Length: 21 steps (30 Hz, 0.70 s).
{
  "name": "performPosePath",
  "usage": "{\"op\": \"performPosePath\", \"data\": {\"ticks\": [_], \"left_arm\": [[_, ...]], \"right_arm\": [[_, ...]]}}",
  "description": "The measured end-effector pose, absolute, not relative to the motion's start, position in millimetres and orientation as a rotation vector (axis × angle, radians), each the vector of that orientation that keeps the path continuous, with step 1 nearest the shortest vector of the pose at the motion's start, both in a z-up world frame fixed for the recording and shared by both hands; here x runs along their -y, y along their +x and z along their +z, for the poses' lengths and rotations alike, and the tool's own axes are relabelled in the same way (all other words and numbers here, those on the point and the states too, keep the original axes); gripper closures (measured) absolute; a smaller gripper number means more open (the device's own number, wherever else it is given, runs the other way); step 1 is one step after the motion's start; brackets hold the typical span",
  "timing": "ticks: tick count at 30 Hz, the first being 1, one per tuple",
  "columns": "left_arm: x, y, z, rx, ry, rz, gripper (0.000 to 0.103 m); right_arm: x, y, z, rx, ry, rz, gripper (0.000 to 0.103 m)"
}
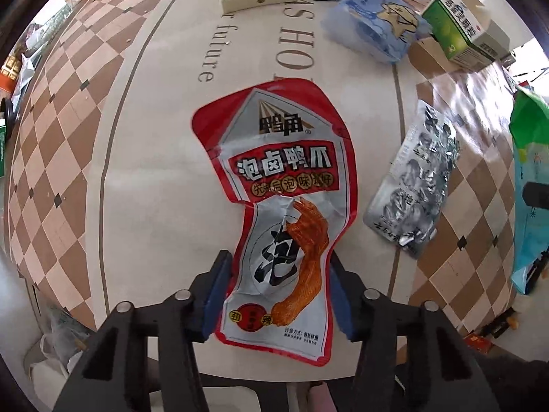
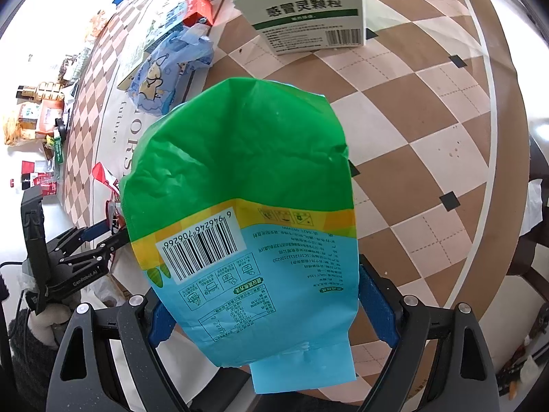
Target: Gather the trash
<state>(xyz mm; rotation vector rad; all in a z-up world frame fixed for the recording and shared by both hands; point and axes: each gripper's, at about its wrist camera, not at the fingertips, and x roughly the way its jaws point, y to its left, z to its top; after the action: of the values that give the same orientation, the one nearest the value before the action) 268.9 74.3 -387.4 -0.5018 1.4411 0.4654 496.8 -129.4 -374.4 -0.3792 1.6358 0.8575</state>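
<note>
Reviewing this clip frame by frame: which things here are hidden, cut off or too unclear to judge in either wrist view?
- Right wrist view: the green and blue bag held in the right gripper blocks the table beneath it.
- Left wrist view: the red snack pouch in the left gripper hides the pad contact.
- Left wrist view: the silver wrapper has blurred print.
- No bin is visible in either view.

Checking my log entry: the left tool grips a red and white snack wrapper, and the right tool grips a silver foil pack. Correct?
Not quite. The left tool does grip the red and white snack wrapper, but the right wrist view shows the right tool gripping a green and blue bag.
</note>
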Motion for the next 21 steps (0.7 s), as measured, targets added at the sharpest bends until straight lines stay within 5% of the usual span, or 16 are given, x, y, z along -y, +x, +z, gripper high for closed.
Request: {"op": "performPosePath", "data": {"ticks": [21], "left_arm": [[-17,203,-339,-1.213,-0.682,0.538,0.07]], "right_arm": [[131,473,-364,-1.617,-0.386,0.891,0.012]]}}
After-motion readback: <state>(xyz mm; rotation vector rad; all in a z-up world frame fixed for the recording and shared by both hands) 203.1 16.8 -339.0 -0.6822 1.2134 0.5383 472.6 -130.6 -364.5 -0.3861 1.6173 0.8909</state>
